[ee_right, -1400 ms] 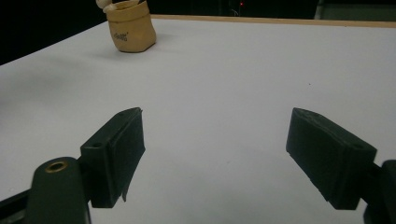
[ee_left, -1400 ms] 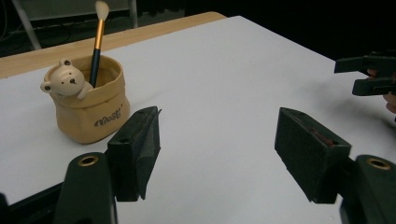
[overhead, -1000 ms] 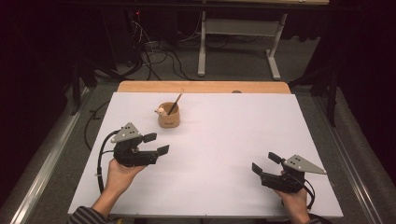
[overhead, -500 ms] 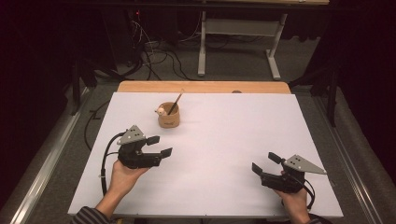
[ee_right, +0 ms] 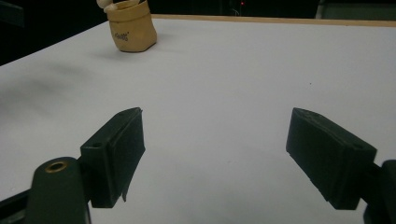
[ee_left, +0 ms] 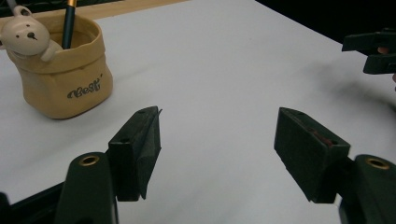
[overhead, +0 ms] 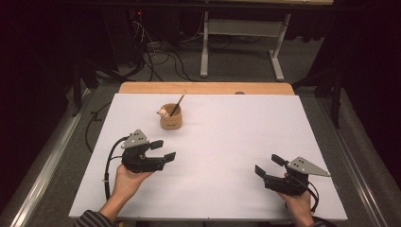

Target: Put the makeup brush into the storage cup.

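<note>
Looking down from the high view, there's a big white sheet (overhead: pixel 222 156) covering most of the table, with a strip of bare wooden edge (overhead: pixel 203 88) showing along the far side. The left gripper (overhead: pixel 162 150) sits over the near-left part of the sheet, held in the person's left hand (overhead: pixel 125 182), and its jaws are spread wide with nothing between them. In the left gripper view that gap is obvious, just white sheet between the two black pads.

The thing closest to it is a little tan cup (overhead: pixel 170 117) standing upright on the far-left part of the sheet, a bit beyond the left gripper and not touching it. It has a small bear figure (ee_left: pixel 25 35) hanging on the rim and a pencil (overhead: pixel 178 104) leaning inside, tip end up toward the far right. There's some lettering on the front, though I can't quite read it.

The right gripper (overhead: pixel 269 165) is over at the near-right, well apart from the cup, jaws also wide open and empty. From the right gripper view the cup (ee_right: pixel 130 29) sits far off at upper left.
</note>
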`<state>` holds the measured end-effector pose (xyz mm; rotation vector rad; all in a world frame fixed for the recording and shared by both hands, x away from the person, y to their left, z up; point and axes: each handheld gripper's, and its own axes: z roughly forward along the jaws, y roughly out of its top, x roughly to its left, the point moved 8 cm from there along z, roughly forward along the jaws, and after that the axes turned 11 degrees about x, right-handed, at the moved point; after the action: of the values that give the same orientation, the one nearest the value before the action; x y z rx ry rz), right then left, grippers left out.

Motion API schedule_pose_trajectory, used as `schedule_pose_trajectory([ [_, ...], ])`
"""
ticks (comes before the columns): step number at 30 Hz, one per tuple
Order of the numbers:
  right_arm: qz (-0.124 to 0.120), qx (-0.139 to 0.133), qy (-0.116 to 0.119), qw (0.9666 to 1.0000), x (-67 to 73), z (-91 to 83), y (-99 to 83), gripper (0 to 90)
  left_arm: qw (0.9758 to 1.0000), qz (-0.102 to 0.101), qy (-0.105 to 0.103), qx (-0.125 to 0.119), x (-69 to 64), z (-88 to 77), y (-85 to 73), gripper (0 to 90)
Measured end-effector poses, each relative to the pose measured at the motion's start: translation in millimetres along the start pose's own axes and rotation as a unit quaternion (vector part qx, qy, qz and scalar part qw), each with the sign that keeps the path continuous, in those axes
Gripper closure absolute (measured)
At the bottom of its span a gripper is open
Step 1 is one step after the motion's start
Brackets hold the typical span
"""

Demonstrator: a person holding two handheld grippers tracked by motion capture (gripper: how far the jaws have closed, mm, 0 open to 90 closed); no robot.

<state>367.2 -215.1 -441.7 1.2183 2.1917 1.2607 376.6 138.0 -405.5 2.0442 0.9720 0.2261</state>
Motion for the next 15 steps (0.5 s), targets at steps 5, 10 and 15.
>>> schedule_pose_trajectory([
  [5,0.0,0.002,0.002,1.0,0.4,0.1,-0.4,20.9,1.0,-0.003,-0.001,0.0,0.3,3.6,-3.6,32.2],
  [10,-0.002,0.001,0.002,1.0,0.4,0.3,-0.3,20.9,1.0,-0.008,-0.001,-0.003,1.9,7.1,-6.6,32.3],
  [15,0.0,0.002,0.002,1.0,0.4,0.2,-0.5,20.9,0.9999,-0.012,-0.001,-0.004,2.6,11.8,-9.5,32.4],
])
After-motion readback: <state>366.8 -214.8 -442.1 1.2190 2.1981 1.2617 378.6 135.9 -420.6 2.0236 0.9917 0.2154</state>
